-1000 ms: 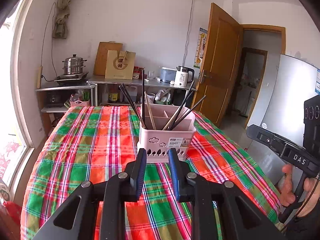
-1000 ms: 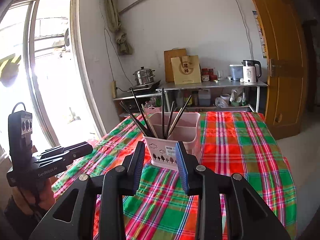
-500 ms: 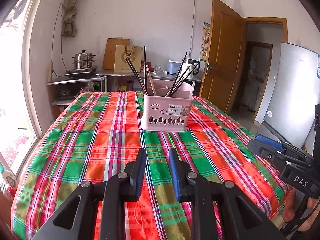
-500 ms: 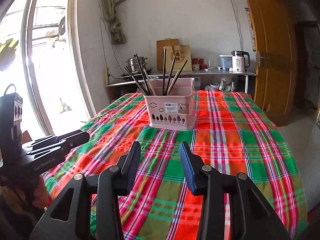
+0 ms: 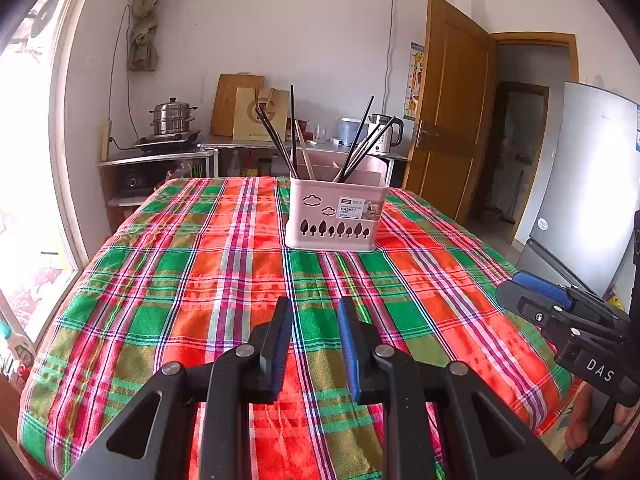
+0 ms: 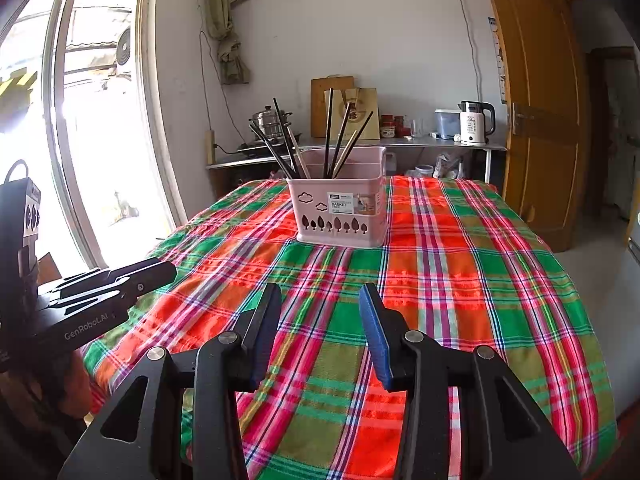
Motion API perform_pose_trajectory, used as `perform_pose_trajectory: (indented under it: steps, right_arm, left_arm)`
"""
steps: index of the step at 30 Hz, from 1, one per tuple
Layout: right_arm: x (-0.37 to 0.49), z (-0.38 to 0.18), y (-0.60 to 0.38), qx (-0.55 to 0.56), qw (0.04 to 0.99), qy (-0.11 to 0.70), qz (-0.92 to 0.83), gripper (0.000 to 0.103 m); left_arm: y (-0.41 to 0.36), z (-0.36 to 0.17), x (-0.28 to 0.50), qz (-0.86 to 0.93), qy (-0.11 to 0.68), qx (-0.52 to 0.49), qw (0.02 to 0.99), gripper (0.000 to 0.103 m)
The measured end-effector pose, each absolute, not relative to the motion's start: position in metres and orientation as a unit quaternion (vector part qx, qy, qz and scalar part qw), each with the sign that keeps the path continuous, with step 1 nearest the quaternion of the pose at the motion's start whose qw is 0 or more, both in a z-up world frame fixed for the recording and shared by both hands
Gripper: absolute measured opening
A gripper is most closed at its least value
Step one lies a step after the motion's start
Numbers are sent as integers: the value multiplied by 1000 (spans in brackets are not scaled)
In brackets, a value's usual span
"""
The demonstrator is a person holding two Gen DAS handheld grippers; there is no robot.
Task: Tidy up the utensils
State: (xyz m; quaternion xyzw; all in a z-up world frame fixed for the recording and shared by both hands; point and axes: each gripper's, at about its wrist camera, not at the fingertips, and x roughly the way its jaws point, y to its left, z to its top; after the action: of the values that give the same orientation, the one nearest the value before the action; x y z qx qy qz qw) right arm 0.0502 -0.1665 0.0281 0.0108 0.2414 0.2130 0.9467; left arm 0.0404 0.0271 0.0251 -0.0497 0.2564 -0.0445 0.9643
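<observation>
A pink plastic utensil basket stands upright past the middle of the plaid-covered table. Several dark chopsticks and a pale one lean in its front compartments. My left gripper hovers over the near part of the cloth, well short of the basket, open by a narrow gap with nothing in it. My right gripper is also back from the basket, open wider and empty. Each gripper shows at the edge of the other's view: the right one, the left one.
A window runs along the left of the table, a wooden door and a grey fridge are on the right. Behind the table a metal counter carries a steamer pot, a kettle, a paper bag and a cutting board.
Both grippers have drawn back from the basket and sunk lower over the cloth, so the basket now looks farther off. The right gripper's jaws stand wider than a second ago.
</observation>
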Motion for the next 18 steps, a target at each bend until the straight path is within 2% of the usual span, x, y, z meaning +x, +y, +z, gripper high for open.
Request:
perform_pose_trajectory:
  steps: [18]
  right_arm:
    - [49, 31, -169, 7, 950, 236, 205, 42]
  left_arm:
    - [20, 25, 37, -46, 251, -41, 966, 23]
